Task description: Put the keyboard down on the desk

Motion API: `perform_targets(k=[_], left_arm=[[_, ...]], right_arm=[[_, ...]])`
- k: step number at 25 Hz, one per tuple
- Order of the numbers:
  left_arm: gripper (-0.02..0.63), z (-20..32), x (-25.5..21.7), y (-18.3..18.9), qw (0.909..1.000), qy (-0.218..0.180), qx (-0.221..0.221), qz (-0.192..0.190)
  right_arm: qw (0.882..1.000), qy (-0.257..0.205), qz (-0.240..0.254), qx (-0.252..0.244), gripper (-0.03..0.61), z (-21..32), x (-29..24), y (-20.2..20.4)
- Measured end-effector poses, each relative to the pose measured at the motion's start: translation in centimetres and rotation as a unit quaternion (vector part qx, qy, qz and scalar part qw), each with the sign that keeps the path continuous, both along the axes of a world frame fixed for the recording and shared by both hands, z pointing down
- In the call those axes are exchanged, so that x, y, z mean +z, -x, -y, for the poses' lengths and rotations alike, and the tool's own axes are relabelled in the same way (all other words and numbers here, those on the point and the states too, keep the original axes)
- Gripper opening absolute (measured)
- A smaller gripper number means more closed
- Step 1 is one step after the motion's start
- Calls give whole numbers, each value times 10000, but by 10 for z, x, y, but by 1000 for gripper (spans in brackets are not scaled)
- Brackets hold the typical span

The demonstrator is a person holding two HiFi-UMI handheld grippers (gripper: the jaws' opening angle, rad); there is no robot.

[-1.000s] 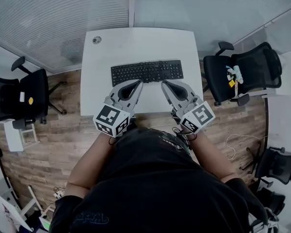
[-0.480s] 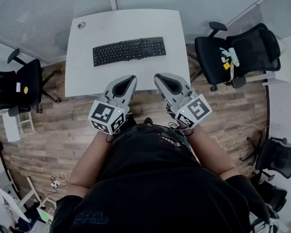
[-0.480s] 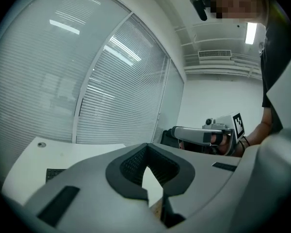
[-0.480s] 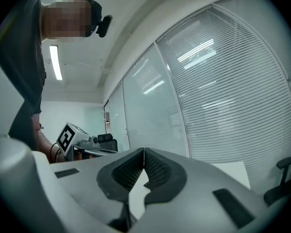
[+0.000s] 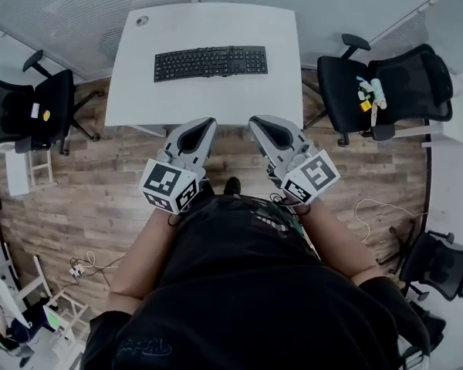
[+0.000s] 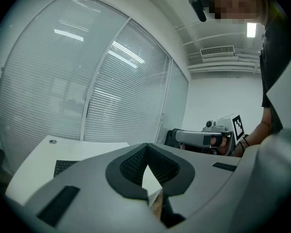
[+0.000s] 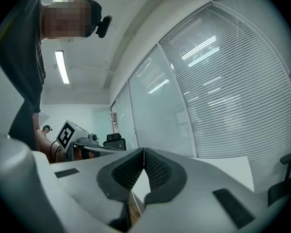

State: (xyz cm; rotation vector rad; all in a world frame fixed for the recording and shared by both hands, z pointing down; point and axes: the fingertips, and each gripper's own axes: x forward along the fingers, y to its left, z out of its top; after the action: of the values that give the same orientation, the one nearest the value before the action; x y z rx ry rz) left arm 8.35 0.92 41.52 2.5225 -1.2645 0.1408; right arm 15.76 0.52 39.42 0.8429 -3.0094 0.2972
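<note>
Well beyond left tool (image 5: 201, 125) and right tool (image 5: 263, 122), keyboard (image 5: 211, 62) lies on desk (image 5: 208, 103)

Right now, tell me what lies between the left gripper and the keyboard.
Nothing but bare white desk separates the left gripper from the keyboard, as the head view shows.

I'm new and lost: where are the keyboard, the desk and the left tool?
keyboard (image 5: 211, 62), head view, middle keys.
desk (image 5: 208, 102), head view, bare front part.
left tool (image 5: 210, 122), head view, its closed tips.
</note>
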Motion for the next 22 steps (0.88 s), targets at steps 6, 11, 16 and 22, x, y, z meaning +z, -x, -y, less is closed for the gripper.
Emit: perform_targets(k=[6, 11, 16, 22], left_arm=[[15, -16, -5, 15, 9999, -65, -79, 41], [15, -36, -13, 21, 9997, -185, 135, -51], [15, -66, -22, 38, 9991, -220, 339, -160], [15, -110, -29, 66, 9980, -255, 500, -306]], right_arm=[[9999, -4, -15, -106, 25, -21, 0, 15], [9997, -92, -120, -172, 25, -46, -5, 36], [9998, -2, -179, -65, 25, -72, -9, 56], [9994, -24, -330, -128, 25, -114, -11, 94]])
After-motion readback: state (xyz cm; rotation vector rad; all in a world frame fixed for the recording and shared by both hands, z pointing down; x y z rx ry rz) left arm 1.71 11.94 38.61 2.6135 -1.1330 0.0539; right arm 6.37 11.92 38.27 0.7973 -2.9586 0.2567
